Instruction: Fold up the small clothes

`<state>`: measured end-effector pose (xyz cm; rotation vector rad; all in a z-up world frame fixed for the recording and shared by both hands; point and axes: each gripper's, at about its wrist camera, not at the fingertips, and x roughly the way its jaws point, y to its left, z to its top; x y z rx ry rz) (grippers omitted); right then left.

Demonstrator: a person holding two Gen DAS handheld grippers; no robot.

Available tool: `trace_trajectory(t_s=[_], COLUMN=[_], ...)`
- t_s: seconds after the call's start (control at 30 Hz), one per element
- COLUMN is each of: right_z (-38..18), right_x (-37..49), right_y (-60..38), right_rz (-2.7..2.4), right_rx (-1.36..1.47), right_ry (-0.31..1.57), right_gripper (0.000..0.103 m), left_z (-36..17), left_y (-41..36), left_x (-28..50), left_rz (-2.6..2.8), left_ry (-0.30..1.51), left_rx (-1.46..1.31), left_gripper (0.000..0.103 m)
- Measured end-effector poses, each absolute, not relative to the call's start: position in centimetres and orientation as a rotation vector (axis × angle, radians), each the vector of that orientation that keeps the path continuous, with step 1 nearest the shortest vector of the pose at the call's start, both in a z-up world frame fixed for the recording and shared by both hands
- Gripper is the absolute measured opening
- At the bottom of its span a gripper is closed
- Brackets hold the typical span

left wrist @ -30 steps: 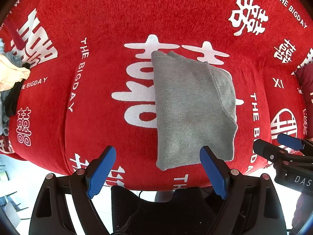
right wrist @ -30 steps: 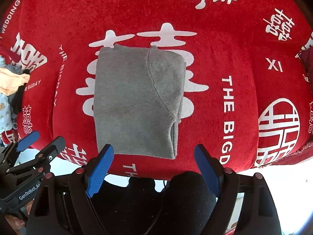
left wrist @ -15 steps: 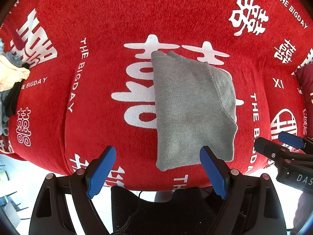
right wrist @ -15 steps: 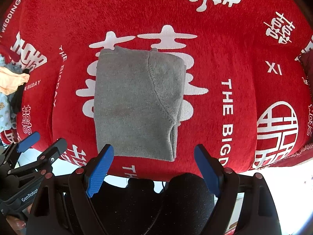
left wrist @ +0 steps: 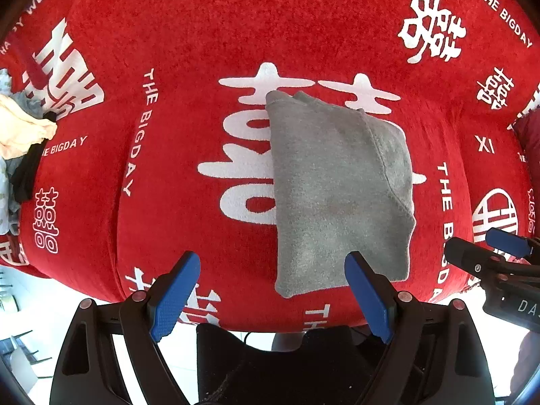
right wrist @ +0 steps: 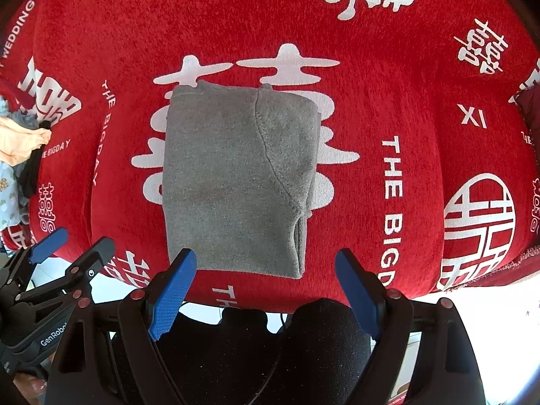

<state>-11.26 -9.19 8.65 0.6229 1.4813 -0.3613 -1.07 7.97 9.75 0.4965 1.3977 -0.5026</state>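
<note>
Grey garment [left wrist: 337, 189] lies folded into a compact rectangle, flat on the red printed cloth [left wrist: 189, 33] covering the surface, near its front edge. Left gripper [left wrist: 271, 295] hangs above, jaws spread wide and empty; the garment's near edge sits under its right finger, most of the fold beyond. Right gripper [right wrist: 261, 290] likewise released, nothing between the jaws; garment just ahead, toward its left finger. Loose clothes pile [left wrist: 20, 135] at far left.

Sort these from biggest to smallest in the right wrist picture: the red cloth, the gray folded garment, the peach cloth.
1. Red cloth
2. Gray folded garment
3. Peach cloth, though it is cut off at the edge, so its real size is unsure.
</note>
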Motion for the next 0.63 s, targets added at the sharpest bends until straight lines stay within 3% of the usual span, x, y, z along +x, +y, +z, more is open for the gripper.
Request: trace_trajectory(t_s=[0.63], right_z=[8.6], right_x=[-12.05], right_y=[-8.52], right_rz=[-0.377], right_rx=[0.64], right_ry=[1.474], right_gripper=[0.087], left_z=[10.17], left_y=[8.05], left_x=[-1.37], left_rz=[-0.508], left_ry=[1.379], left_rx=[0.482], left_gripper=[0.088])
